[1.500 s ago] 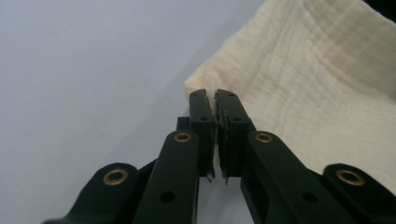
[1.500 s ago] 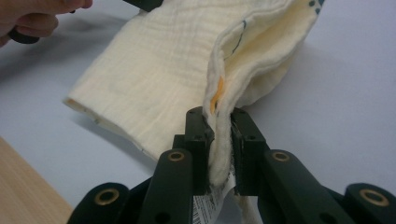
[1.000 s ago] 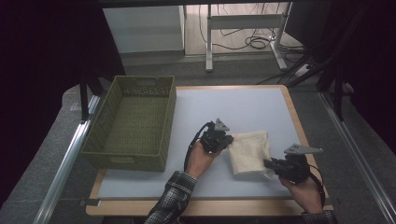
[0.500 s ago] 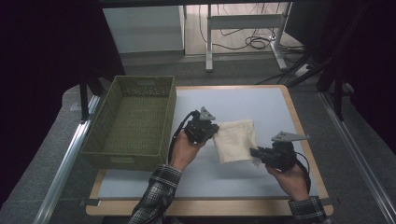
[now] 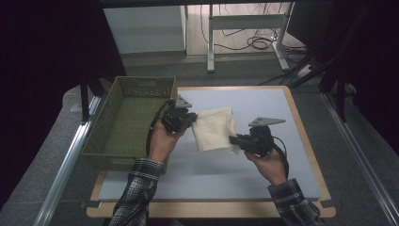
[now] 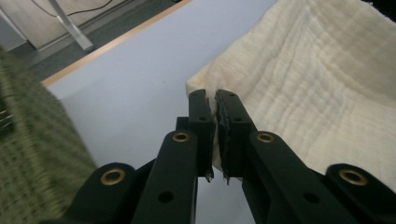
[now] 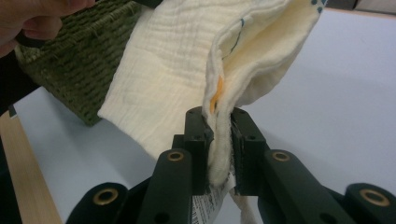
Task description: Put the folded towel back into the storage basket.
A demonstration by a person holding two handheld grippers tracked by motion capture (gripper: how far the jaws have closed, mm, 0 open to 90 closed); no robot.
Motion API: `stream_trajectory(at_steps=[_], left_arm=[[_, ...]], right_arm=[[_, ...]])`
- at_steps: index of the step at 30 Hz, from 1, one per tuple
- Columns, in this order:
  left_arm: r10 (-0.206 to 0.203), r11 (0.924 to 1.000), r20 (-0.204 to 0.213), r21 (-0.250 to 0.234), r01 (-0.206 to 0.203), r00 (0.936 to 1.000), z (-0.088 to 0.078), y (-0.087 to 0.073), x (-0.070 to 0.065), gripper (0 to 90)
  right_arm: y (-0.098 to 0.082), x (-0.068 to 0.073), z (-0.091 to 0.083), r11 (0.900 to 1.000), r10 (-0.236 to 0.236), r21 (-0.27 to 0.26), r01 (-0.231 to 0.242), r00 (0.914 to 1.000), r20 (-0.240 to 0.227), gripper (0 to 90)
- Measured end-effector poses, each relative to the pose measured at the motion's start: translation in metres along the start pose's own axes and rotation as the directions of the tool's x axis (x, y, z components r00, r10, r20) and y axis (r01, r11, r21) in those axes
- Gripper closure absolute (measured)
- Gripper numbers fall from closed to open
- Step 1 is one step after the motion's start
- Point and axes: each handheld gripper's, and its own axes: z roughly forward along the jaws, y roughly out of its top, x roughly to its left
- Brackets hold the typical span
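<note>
Dark surroundings enclose a desk (image 5: 263, 188) with a pale blue top and a wooden rim; beyond its far edge, cables lie on the floor beside a metal frame.

Landmark: the green woven basket (image 5: 127, 125), standing on the left part of the desk.

Cloth: a folded cream cloth (image 5: 214, 128) hangs clear of the desk top just to the right of the basket, stretched between the two tongs. In the right gripper view it shows small blue marks and an orange patch near the pinched edge, and a printed label hangs below the jaws.

Left tongs (image 5: 181, 117): located at the basket's right wall, nearly over its rim. Jaws narrow, clamped on the cloth's near-basket edge; the left gripper view (image 6: 215, 105) shows a thin fold of fabric pinched between the pads.

Right tongs (image 5: 234, 139): located well right of the basket, on the far side of the cloth from it. Jaws narrow, clamped on a thicker bunched fold of the cloth, as seen in the right gripper view (image 7: 218, 122).

Both hands wear plaid sleeves and enter from the near edge of the desk.
</note>
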Motion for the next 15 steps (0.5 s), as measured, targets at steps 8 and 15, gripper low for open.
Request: stream_trajectory(at_steps=[8,15], left_arm=[[-0.038,0.9993,-0.051,0.003,0.038,0.998,-0.021,-0.007,0.029,85.2],[-0.055,0.9984,-0.086,0.002,0.056,0.9947,-0.036,-0.009,0.049,85.2]], right_arm=[[0.03,0.015,0.023,1.0,-0.018,-0.014,0.018,0.9997,-0.019,78.9],[0.049,0.025,0.042,1.0,-0.012,-0.017,0.012,0.9994,-0.032,78.8]])
